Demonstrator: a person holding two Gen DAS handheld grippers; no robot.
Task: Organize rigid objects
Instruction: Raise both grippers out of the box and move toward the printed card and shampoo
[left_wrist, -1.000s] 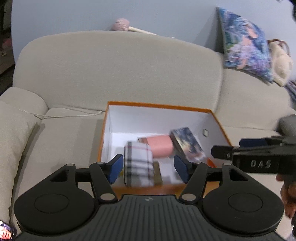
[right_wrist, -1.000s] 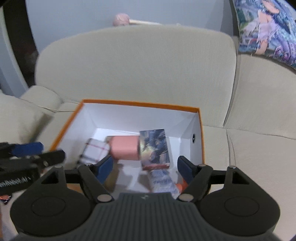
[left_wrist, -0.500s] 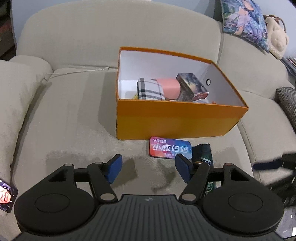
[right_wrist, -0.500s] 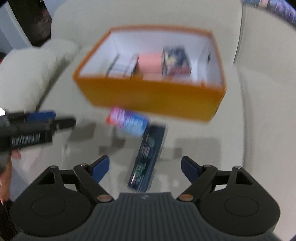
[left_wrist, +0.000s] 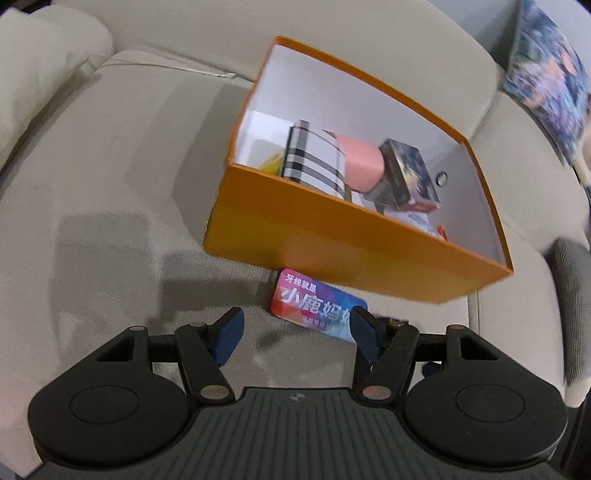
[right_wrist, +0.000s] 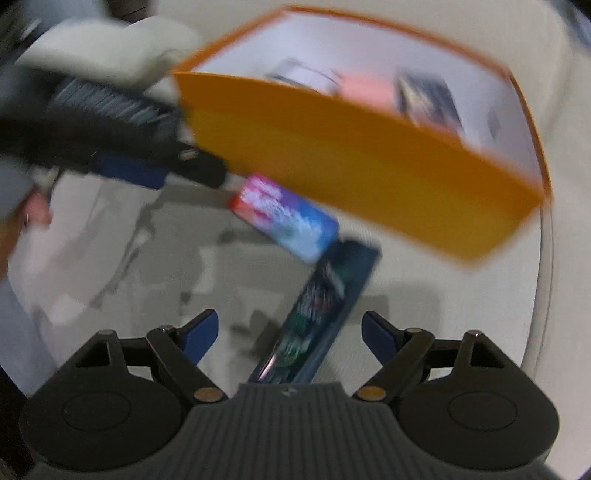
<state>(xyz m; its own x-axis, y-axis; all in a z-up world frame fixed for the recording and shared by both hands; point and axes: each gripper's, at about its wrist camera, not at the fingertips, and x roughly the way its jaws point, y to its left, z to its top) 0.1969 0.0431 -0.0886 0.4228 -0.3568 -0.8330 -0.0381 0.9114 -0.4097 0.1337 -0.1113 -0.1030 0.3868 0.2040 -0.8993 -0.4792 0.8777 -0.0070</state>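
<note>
Beige fabric sofa (left_wrist: 110, 192): seat cushion carries everything below.

Open orange cardboard box with white inside (left_wrist: 332, 236): sits on the seat cushion, near the backrest. Inside it, packed side by side: a white box with black plaid stripes (left_wrist: 317, 162), a pink block-shaped box (left_wrist: 362, 166), and a dark printed box (left_wrist: 410, 173). Smaller items lie under these; too hidden to identify.

Long dark blue-green carton (right_wrist: 321, 310): flat on the cushion in front of the orange box, well blurred in the right wrist view. Its near end lies between the fingers of the right gripper (right_wrist: 288, 332). The pads stand clear of both its sides, so nothing is grasped. Those jaws have just been opening.

Flat rounded case, pink fading to blue, with white printed characters (left_wrist: 317, 306): flat on the cushion, just in front of the orange box's near wall, one end beside the far end of the dark carton.

Left gripper (left_wrist: 295, 332): fingers spread wide, released. The pink-blue case lies just beyond the right-hand fingertip (left_wrist: 364, 325), not between the pads.
</note>
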